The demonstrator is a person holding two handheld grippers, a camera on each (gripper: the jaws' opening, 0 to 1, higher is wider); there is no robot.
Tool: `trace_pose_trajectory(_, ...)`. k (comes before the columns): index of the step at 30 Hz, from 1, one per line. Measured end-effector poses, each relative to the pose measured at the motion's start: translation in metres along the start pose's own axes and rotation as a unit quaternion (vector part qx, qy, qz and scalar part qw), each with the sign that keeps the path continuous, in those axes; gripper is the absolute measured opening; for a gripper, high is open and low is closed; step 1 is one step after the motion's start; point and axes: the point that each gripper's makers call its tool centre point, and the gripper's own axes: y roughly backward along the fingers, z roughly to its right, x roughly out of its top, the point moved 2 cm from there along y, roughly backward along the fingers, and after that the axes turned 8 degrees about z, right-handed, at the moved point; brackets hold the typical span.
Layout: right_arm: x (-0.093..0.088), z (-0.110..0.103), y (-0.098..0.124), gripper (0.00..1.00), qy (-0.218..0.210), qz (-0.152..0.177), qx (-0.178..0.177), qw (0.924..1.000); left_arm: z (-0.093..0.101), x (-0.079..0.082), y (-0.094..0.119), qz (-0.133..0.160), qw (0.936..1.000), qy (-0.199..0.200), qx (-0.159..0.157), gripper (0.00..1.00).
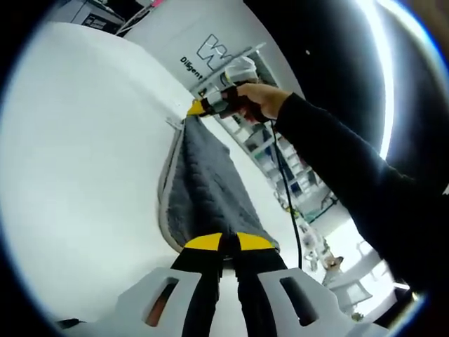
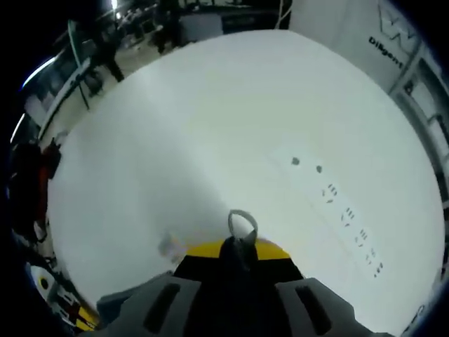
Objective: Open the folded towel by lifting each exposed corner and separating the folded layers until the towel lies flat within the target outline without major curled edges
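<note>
Yellow-tipped left tongs (image 1: 220,243) at bottom of left gripper view, jaws pressed together on near edge of grey towel (image 1: 207,186). Towel stretched taut between both tongs, lifted off white bench (image 1: 84,161), hanging as a long quilted band with a paler edge curling along its lower left side. Far end of towel pinched by right tongs (image 1: 198,107), yellow tips closed on the corner, held by a hand (image 1: 258,100) in a dark sleeve (image 1: 351,175) coming in from the right. Cable (image 1: 286,189) dangling below that hand. In right gripper view, right tongs (image 2: 238,247) closed on a small bunch of grey towel (image 2: 240,232), with a thin loop of the fabric's edge standing up just beyond the tips. White bench (image 2: 210,126) beyond, with a row of small dark marks (image 2: 347,217) running diagonally on its right part. White panel with partial lettering (image 1: 210,53) behind the bench; shelving and room clutter blurred at the edges.
</note>
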Motion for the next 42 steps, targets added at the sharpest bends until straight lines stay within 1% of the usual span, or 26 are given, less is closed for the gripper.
trace_pose_trajectory(5, 0.001, 0.002, 0.002, 0.05, 0.006, 0.005, -0.002, 1.0, 0.0, 0.0, 0.0, 0.001, 1.0, -0.007, -0.001, 0.02)
trace_pose_trajectory(9, 0.002, 0.001, 0.004, 0.04, 0.015, 0.006, -0.003, 0.9999, 0.003, 0.004, 0.0, 0.008, 0.9999, -0.01, -0.006, 0.01)
trace_pose_trajectory(12, 0.003, 0.001, 0.005, 0.03, 0.027, 0.009, 0.0, 0.9996, 0.004, 0.004, 0.0, 0.01, 0.9999, -0.007, -0.01, 0.01)
trace_pose_trajectory(26, 0.009, 0.004, 0.008, 0.02, 0.03, 0.018, 0.001, 0.9994, 0.013, 0.007, 0.0, 0.015, 0.9995, 0.0, -0.028, 0.01)
trace_pose_trajectory(29, 0.01, 0.006, 0.009, 0.02, 0.031, 0.019, 0.0, 0.9993, 0.012, 0.008, 0.0, 0.016, 0.9995, -0.001, -0.027, 0.01)
trace_pose_trajectory(34, 0.012, 0.006, 0.012, 0.02, 0.033, 0.023, 0.001, 0.9992, 0.019, 0.011, 0.0, 0.022, 0.9989, -0.001, -0.04, 0.01)
trace_pose_trajectory(36, 0.013, 0.003, 0.014, 0.02, 0.042, 0.029, 0.012, 0.9986, 0.023, 0.013, 0.0, 0.028, 0.9984, -0.003, -0.049, 0.01)
trace_pose_trajectory(42, 0.014, 0.006, 0.021, 0.02, 0.038, 0.034, 0.011, 0.9986, 0.031, 0.017, 0.001, 0.044, 0.9967, -0.009, -0.068, 0.01)
